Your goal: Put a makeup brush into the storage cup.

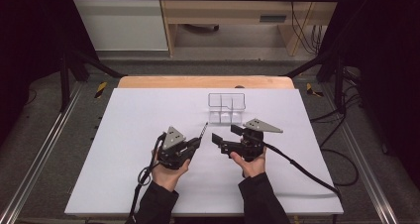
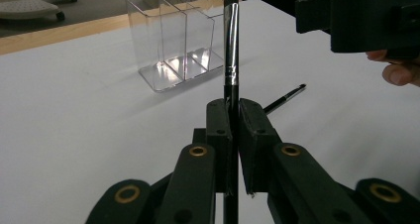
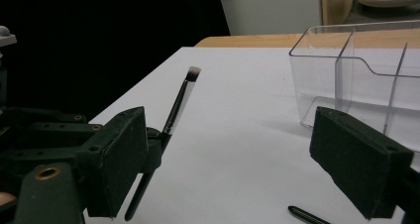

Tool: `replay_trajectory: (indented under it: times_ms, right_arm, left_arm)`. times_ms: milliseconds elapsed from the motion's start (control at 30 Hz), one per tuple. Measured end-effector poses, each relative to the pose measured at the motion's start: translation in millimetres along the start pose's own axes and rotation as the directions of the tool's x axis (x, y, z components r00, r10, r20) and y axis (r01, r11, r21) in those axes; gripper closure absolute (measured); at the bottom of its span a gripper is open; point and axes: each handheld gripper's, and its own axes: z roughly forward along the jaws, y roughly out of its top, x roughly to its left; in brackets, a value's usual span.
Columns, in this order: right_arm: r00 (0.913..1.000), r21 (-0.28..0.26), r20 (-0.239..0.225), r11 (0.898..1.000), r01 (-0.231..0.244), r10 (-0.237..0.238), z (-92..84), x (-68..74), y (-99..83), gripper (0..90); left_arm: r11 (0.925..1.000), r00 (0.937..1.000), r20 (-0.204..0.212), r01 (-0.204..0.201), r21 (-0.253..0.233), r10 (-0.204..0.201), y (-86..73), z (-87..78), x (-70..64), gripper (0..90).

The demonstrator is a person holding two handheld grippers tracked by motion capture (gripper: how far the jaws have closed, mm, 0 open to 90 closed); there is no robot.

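Note:
My left gripper (image 1: 197, 141) is shut on the black handle of a makeup brush (image 1: 203, 129), whose silver ferrule and bristle tip point up and away toward the organiser. In the left gripper view the jaws (image 2: 235, 110) clamp the brush (image 2: 231, 45) upright. My right gripper (image 1: 227, 134) is open just right of it, jaws facing left, nothing between them. In the right gripper view the wide gap (image 3: 233, 149) frames the brush (image 3: 181, 102) and the left gripper (image 3: 49, 130). A clear compartmented organiser (image 1: 227, 106) stands behind both. A second slim black brush (image 2: 285, 99) lies on the table.
The white tabletop (image 1: 124, 149) has a wooden strip (image 1: 148, 82) along its far edge. Cables trail from both grippers toward the front corners. The slim brush's dark end (image 3: 307, 215) lies below the right gripper's jaws. Black frame posts stand at either side.

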Motion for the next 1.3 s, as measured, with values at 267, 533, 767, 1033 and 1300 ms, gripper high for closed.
replay_trajectory:
  times_ms: [267, 533, 767, 1033, 1300]
  right_arm:
    - [0.9994, 0.012, -0.007, 0.999, -0.035, 0.035, 7.8, -0.3, -4.8, 19.7]
    - [0.9974, 0.01, -0.012, 0.997, -0.071, 0.071, 11.5, 0.3, -7.0, 24.6]
    - [0.9954, 0.016, -0.022, 0.996, -0.093, 0.094, 13.9, 0.4, -8.6, 29.1]
    - [0.992, 0.023, -0.045, 0.993, -0.117, 0.118, 15.7, 1.0, -10.2, 39.8]
    - [0.9867, 0.016, -0.058, 0.988, -0.151, 0.152, 15.8, 2.1, -9.9, 50.0]
  left_arm:
    - [1.0, 1.0, 0.002, 0.008, -0.004, -0.008, -1.1, 5.9, -6.8, 83.4]
    - [0.9997, 0.9997, 0.006, 0.022, -0.011, -0.022, -2.2, 9.0, -10.7, 83.4]
    - [0.9994, 0.9995, 0.008, 0.03, -0.017, -0.03, -2.9, 12.8, -17.0, 83.5]
    - [0.999, 0.9993, 0.008, 0.038, -0.024, -0.038, -3.8, 14.4, -23.4, 83.5]
    - [0.9989, 0.9992, -0.001, 0.039, -0.026, -0.039, -4.0, 15.3, -27.8, 83.5]
